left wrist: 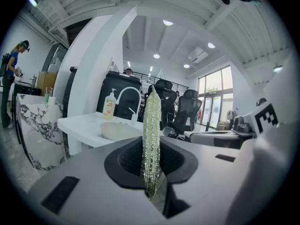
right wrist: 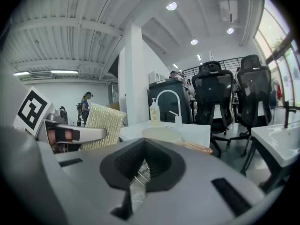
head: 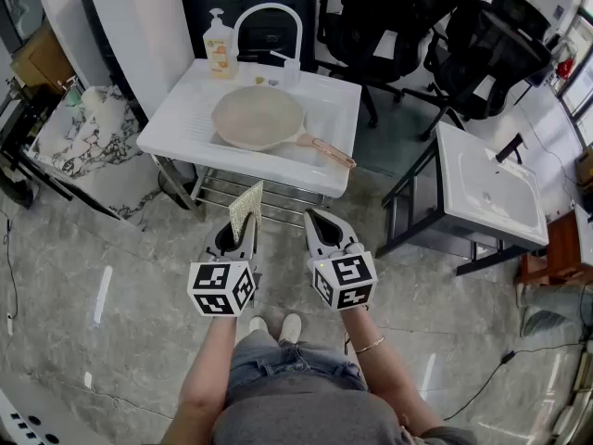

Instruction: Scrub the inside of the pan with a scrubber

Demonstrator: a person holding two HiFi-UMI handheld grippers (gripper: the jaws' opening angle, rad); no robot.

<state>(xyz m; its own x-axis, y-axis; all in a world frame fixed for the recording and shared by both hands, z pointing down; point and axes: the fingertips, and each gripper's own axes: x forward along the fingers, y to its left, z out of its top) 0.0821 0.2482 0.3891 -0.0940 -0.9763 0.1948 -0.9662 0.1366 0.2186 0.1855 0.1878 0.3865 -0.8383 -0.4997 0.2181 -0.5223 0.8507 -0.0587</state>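
L gripper (head: 246, 222) clamps scrubber (head: 246, 208) upright, R gripper (head: 321, 219) closed on nothing; pan (head: 258, 117) sits ahead, well apart, handle toward R side.

Brightly, evenly lit from ceiling lamps (right wrist: 171, 6) and tall windows (left wrist: 214, 89), with soft shadows, pale glare streaks on the glossy floor (head: 100, 297), sharp centres and bent, black-ringed edges in both gripper views.

White sink stand (head: 326, 108) holds the pan (head: 258, 117) — soap bottle (head: 220, 49) (rear left).
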